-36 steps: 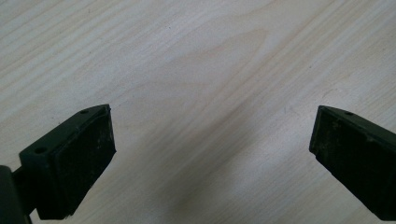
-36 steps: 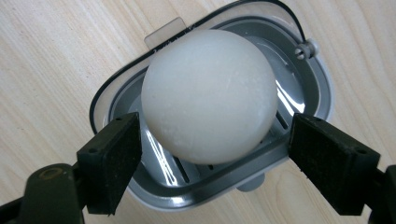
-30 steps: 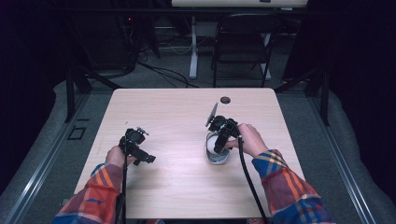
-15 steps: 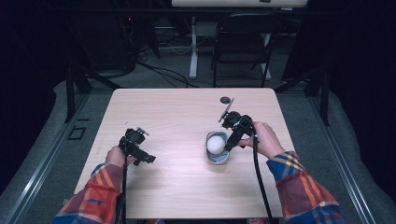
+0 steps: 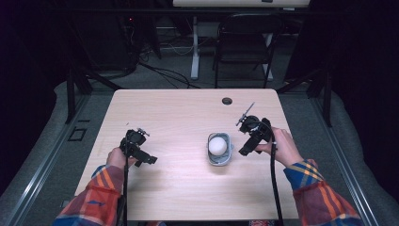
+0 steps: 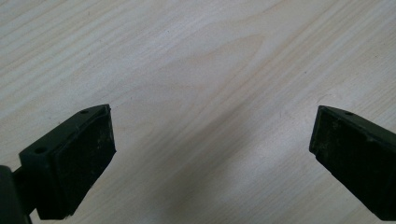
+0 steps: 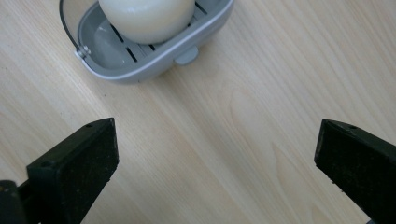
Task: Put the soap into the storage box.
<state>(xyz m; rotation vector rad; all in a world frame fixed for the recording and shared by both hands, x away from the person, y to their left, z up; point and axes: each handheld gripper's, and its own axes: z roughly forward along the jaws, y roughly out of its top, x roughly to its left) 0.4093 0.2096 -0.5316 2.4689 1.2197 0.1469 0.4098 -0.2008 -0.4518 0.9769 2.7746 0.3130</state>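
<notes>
Pale wooden worktop [image 5: 179,117] under both tongs, largely bare, with a small dark hole [image 5: 227,100] near the far edge, well beyond the right tongs. Grey slotted dish [image 5: 219,149] just beside the right tongs [image 5: 246,145], on their inner side, between the two tongs but far nearer the right pair; seen again at the top of the right gripper view [image 7: 140,46], ahead of the jaws and clear of them. White rounded soap [image 5: 217,145] resting in the dish, upright on the slats [image 7: 147,18], touching no jaw. Right tongs spread as wide as they go, just been opening, with nothing but bare wood between the jaws [image 7: 215,172]; apart from dish and soap alike. Left tongs [image 5: 137,151] well apart from the dish, low over the wood, jaws likewise wide [image 6: 210,163] and empty. Judged from this: placing step done, soap released into the dish, retreat of the right tongs in hand. Next move, as a guess, calls for little more than clearing the right tongs away from the dish without clipping its rim or the small tab [image 7: 187,54] on the near wall; should the dish then need shifting, a grip on the rim rather than on the slippery soap, with the left tongs free to steady.
</notes>
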